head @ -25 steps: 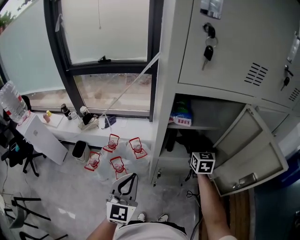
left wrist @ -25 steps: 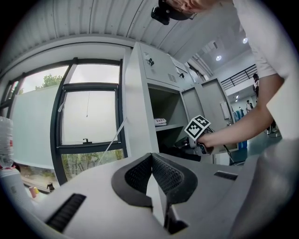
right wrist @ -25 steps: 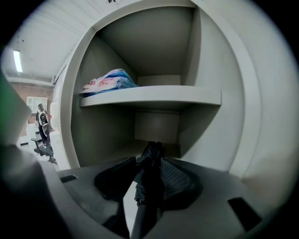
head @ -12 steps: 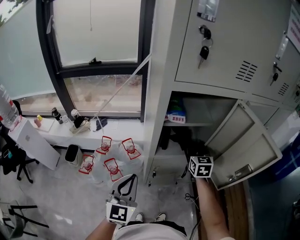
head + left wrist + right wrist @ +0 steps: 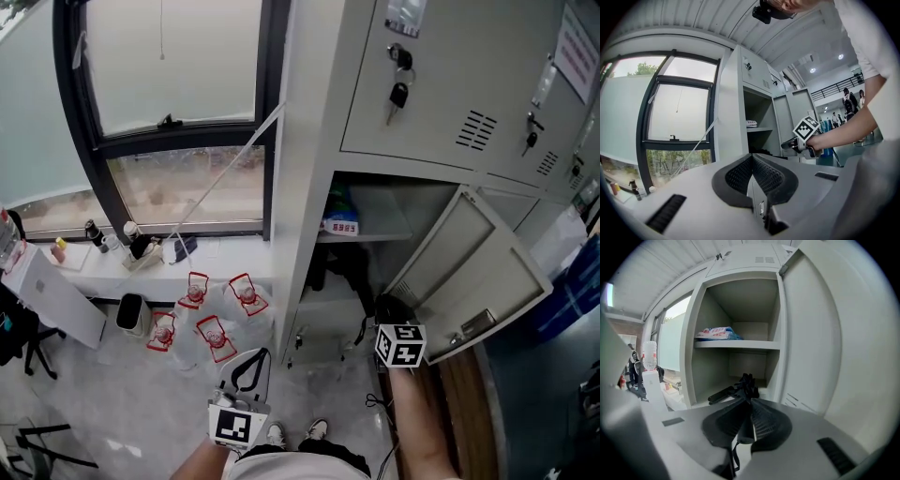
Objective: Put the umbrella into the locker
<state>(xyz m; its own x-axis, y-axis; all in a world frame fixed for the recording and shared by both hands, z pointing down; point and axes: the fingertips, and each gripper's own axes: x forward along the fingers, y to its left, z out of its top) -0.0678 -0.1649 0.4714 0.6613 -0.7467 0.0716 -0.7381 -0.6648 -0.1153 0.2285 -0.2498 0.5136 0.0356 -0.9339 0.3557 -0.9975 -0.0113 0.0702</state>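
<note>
A black folded umbrella (image 5: 746, 384) sticks out ahead of my right gripper (image 5: 750, 401), its far end reaching over the floor of the locker's lower compartment (image 5: 717, 380). The jaws have just been closing and now pinch the umbrella's near end, with its strap hanging below. In the head view that gripper (image 5: 387, 311) is held in front of the open locker (image 5: 375, 211), beside the swung-out door (image 5: 469, 272). My left gripper (image 5: 246, 370) hangs low by the person's body, shut and empty, its pads (image 5: 740, 171) meeting.
A blue and white packet (image 5: 339, 225) lies on the locker shelf. Keys (image 5: 398, 94) hang from the door above. Several water jugs with red handles (image 5: 211, 314) stand on the floor left of the locker, under a window sill (image 5: 141, 248) with small items.
My right gripper has drawn back from the locker opening toward the person. The head view has swung, shifting the locker and window leftward. The left gripper has stayed put.
</note>
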